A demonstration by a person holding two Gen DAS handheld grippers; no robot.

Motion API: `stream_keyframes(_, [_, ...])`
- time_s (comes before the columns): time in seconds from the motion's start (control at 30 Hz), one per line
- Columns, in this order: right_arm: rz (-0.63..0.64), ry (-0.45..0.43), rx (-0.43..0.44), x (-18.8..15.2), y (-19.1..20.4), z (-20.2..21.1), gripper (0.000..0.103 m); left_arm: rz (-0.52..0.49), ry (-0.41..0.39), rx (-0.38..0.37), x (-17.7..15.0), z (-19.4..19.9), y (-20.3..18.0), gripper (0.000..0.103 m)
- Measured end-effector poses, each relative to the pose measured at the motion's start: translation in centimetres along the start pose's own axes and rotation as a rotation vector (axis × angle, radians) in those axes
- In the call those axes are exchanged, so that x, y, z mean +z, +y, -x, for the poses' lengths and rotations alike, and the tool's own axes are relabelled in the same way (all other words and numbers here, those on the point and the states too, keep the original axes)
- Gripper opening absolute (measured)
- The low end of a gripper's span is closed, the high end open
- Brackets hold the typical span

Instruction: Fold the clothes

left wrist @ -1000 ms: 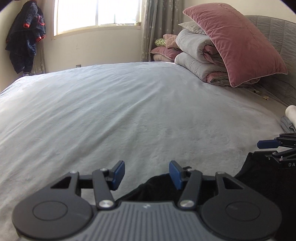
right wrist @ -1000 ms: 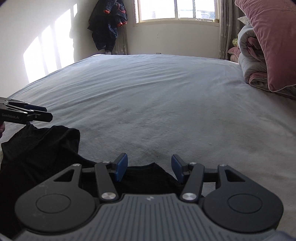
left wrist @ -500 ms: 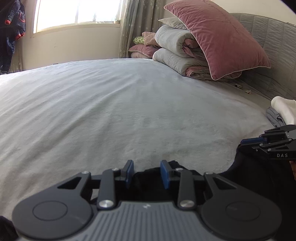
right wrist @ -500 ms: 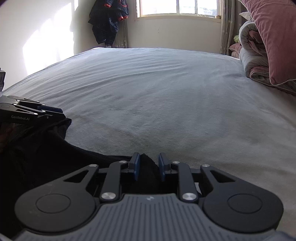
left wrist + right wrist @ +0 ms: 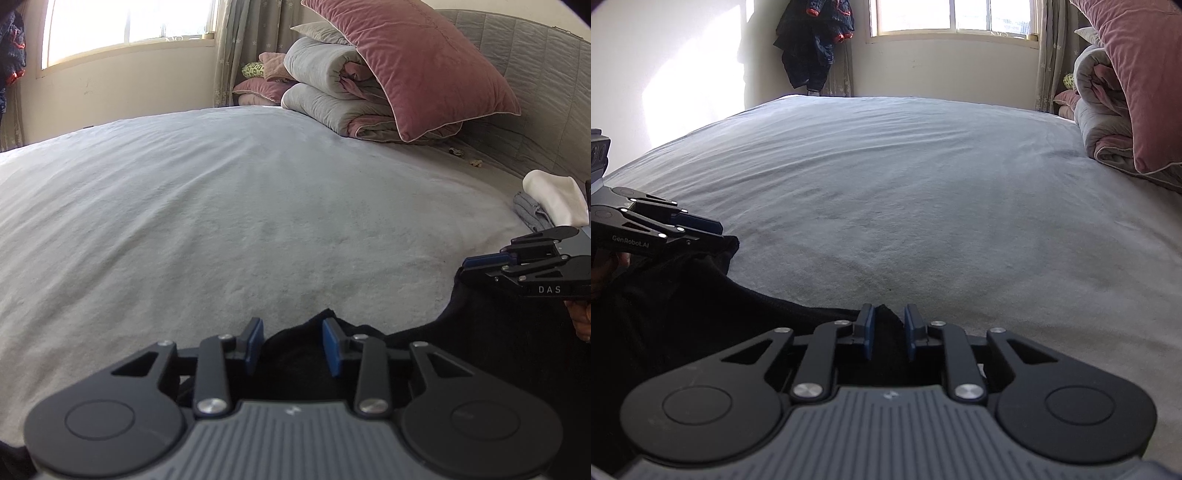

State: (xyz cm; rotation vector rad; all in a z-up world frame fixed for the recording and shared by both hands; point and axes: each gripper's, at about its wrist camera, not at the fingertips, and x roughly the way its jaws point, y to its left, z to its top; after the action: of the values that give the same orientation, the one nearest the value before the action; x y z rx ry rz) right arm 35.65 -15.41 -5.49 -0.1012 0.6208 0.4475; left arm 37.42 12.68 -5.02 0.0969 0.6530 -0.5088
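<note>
A wide bed [image 5: 229,206] under a pale grey cover fills both wrist views; everything else is placed from it; at its head end a grey padded headboard [image 5: 535,96] rises, with a large pink pillow [image 5: 413,62] leaning on a rolled grey quilt [image 5: 328,96]; beyond the far side of the bed a bright window [image 5: 953,16] sits in the wall, and dark clothes [image 5: 812,40] hang in the corner; near the headboard, at the bed's edge, small folded white and grey pieces [image 5: 550,203] lie stacked; at the near edge of the bed a black garment [image 5: 683,295] lies bunched; the left gripper [image 5: 293,343] has its blue pads pinched on a raised fold of it; the right gripper [image 5: 889,328] likewise grips a peak of the same black cloth, its pads closer together.
</note>
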Motion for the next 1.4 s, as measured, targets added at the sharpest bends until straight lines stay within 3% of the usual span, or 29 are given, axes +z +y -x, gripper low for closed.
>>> stream_keyframes(0.03, [0.011,0.0,-0.002,0.0,0.1,0.0,0.021,-0.013,0.0,0.003,0.0,0.0,-0.3,0.032])
stream_keyframes(0.1, [0.032,-0.003,-0.005,0.0,0.5,0.0,0.019,-0.037,-0.01,0.012,-0.2,0.1,-0.9,0.003])
stream_keyframes(0.17, [0.059,-0.014,0.0,-0.1,0.8,0.1,0.01,-0.055,-0.044,0.026,-0.5,0.2,-1.5,0.003])
stream_keyframes(0.27, [0.11,-0.073,-0.024,-0.4,1.7,0.8,0.008,-0.055,-0.123,0.039,-0.9,1.0,-1.7,0.002])
stream_keyframes(0.37, [0.098,-0.162,-0.037,-0.5,1.3,2.2,0.007,0.027,-0.236,0.045,-1.2,2.6,-0.6,0.002])
stream_keyframes(0.43, [0.077,-0.19,-0.047,-0.4,0.9,2.6,0.007,0.083,-0.258,0.061,-1.3,3.0,0.3,0.002])
stream_keyframes(0.5, [0.074,-0.17,-0.063,-0.4,0.8,2.2,0.007,0.101,-0.222,0.095,-1.1,2.3,0.5,0.002])
stream_keyframes(0.63, [0.116,-0.093,-0.105,-0.4,1.5,0.5,0.007,0.013,-0.09,0.188,-0.8,-0.1,-1.1,0.003])
stream_keyframes(0.83, [0.14,-0.041,-0.126,-0.6,1.8,-0.5,0.014,-0.102,-0.052,0.275,-0.7,-0.9,-2.9,0.004])
stream_keyframes(0.87, [0.131,-0.041,-0.123,-0.6,1.7,-0.5,0.015,-0.1,-0.052,0.283,-0.6,-0.8,-2.9,0.007])
stream_keyframes(0.93, [0.095,-0.047,-0.138,-0.5,1.1,-0.3,0.026,-0.087,-0.055,0.302,-0.4,-0.5,-2.7,0.017])
stream_keyframes(1.0, [0.044,-0.056,-0.171,-0.4,0.5,0.3,0.059,-0.045,-0.058,0.319,-0.2,0.5,-2.4,0.052])
stream_keyframes(1.03, [0.017,-0.064,-0.18,-0.4,0.2,0.7,0.063,-0.013,-0.054,0.309,-0.1,1.1,-2.2,0.054])
stream_keyframes(1.2, [-0.178,-0.091,-0.133,-0.8,-2.9,4.7,0.065,0.071,-0.019,0.288,-1.4,4.5,-3.2,0.066])
stream_keyframes(1.4, [-0.298,-0.077,-0.148,-2.6,-4.0,10.5,0.065,0.14,0.015,0.268,-4.5,9.1,-4.4,0.068])
